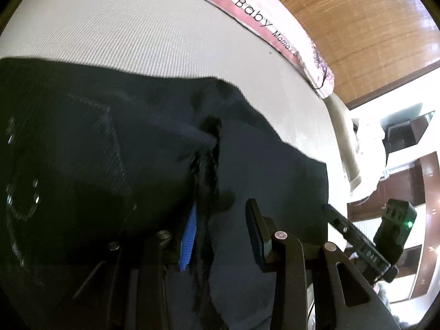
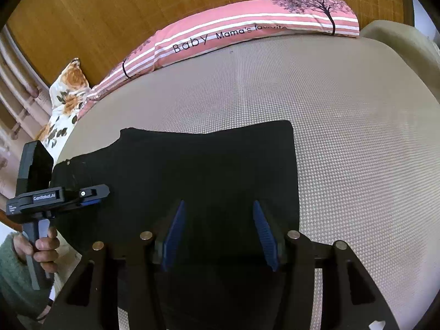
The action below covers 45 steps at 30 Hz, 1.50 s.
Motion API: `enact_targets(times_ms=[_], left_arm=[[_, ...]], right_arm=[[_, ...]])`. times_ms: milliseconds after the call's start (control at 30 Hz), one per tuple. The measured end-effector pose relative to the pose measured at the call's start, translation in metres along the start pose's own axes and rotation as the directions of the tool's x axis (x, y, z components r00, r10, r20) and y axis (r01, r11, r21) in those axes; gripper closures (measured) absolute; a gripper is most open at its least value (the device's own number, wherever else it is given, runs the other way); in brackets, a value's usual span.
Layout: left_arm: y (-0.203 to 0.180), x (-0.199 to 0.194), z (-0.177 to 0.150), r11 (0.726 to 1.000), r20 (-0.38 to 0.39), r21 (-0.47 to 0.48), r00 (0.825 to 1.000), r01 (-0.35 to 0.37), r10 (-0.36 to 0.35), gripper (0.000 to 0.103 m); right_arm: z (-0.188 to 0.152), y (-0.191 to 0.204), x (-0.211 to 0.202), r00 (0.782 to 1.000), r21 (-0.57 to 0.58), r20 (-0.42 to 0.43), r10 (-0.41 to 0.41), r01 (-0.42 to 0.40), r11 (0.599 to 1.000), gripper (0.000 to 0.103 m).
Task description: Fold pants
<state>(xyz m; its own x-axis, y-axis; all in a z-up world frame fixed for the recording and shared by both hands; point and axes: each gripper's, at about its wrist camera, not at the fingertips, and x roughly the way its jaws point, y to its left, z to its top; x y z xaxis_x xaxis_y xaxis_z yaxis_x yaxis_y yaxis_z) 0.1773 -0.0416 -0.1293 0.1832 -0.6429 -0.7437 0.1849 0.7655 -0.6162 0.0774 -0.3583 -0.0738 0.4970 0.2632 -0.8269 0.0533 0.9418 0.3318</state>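
1. Wood-grain boarding (image 2: 110, 13) backs a wide bed whose beige woven mattress (image 2: 343, 137) fills most of both views.
2. Along the mattress's far edge lies a long pink-and-white striped pillow (image 2: 247, 24) printed with "Baby" and a dark tree; at its left end sits a white cushion with orange flowers (image 2: 68, 93).
3. Black pants (image 2: 206, 165) lie folded into a flat, roughly rectangular block on the near part of the mattress, toward its left side, with bare mattress to the right and beyond.
4. A person's hand (image 2: 45, 250), in a green fuzzy sleeve (image 2: 11, 275), grips the handle of the left gripper (image 2: 93, 195) at the pants' left edge. In its own view the left gripper (image 1: 220, 233) has a ridge of dark cloth between its parted blue-padded fingers (image 1: 188, 239); whether they pinch it I cannot tell.
5. The right gripper (image 2: 220, 233) hangs over the pants' near edge, its fingers (image 2: 264, 236) partly spread, holding nothing.
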Motion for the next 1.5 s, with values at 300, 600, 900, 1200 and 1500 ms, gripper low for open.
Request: enact_targets(times_ms=[300,600,900,1200,1500], left_arm=[[-0.009,0.016,0.019,1.0,0.018,-0.01,1.0,-0.002,0.003,0.094],[-0.061,-0.021,0.046,0.99,0.107,0.14,0.994,0.011,-0.026,0.096],[-0.025,0.02,0.047,0.991,0.024,0.089,0.995,-0.097,0.095,0.095],[-0.038,0.014,0.044,0.979,0.061,0.128,0.987,-0.157,0.15,0.093],[-0.048,-0.002,0.024,0.931,0.136,0.223,0.955,-0.289,0.264,0.082]], right_arm=[[-0.004,-0.002,-0.004,1.0,0.01,-0.01,-0.003,0.004,1.0,0.054],[0.0,-0.003,-0.005,1.0,0.026,-0.011,0.004,-0.003,1.0,0.054],[-0.006,-0.005,0.003,0.999,0.01,-0.028,-0.016,0.016,1.0,0.054],[-0.009,-0.001,0.005,0.999,0.003,-0.033,-0.029,0.029,1.0,0.051],[-0.015,0.009,-0.002,0.999,-0.007,-0.033,-0.022,0.022,1.0,0.05]])
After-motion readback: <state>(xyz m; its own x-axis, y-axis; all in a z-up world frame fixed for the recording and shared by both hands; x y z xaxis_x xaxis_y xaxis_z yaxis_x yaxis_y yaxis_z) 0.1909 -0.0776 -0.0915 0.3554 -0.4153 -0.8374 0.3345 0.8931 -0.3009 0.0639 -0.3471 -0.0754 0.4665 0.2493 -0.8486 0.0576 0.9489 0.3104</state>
